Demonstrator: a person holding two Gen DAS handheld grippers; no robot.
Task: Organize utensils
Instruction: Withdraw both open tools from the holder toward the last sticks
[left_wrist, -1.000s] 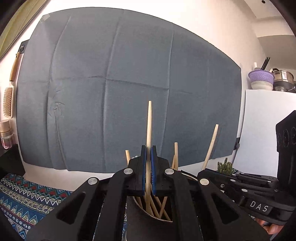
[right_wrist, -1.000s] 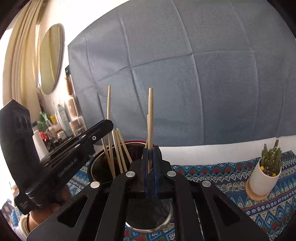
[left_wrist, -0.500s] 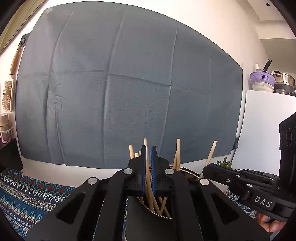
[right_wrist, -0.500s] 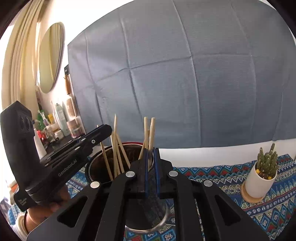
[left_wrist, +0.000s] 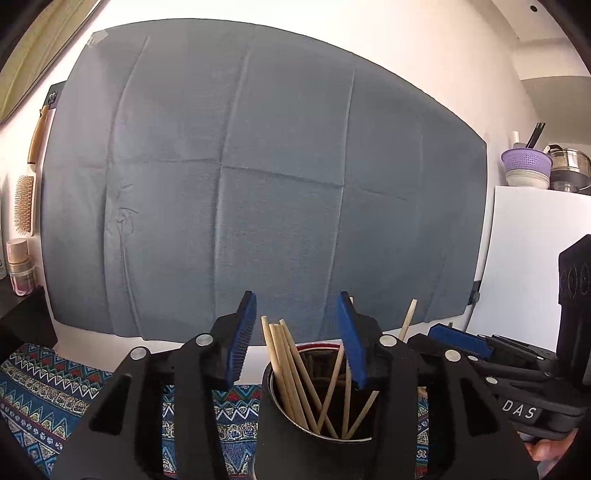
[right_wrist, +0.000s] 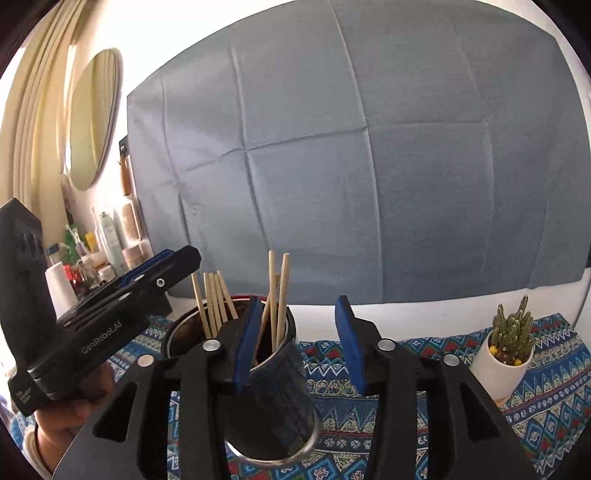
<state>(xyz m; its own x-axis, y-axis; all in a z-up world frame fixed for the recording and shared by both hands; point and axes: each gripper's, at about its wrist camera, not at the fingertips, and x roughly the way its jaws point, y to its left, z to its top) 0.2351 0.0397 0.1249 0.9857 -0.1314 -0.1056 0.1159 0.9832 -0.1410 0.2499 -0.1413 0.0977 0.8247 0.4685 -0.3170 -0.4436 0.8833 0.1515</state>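
Taking the cup as landmark: the left gripper hangs above its mouth, jaws wide, gripping nothing. The chopsticks stand inside the cup — long axes near upright, tips fanned outward. Just right of it, the right gripper is equally wide and empty. Both sit about equally near; any regrasp would come straight down.

Bench under a patterned blue cloth; on the cloth, dark cup of chopsticks; right of the cup, potted cactus.
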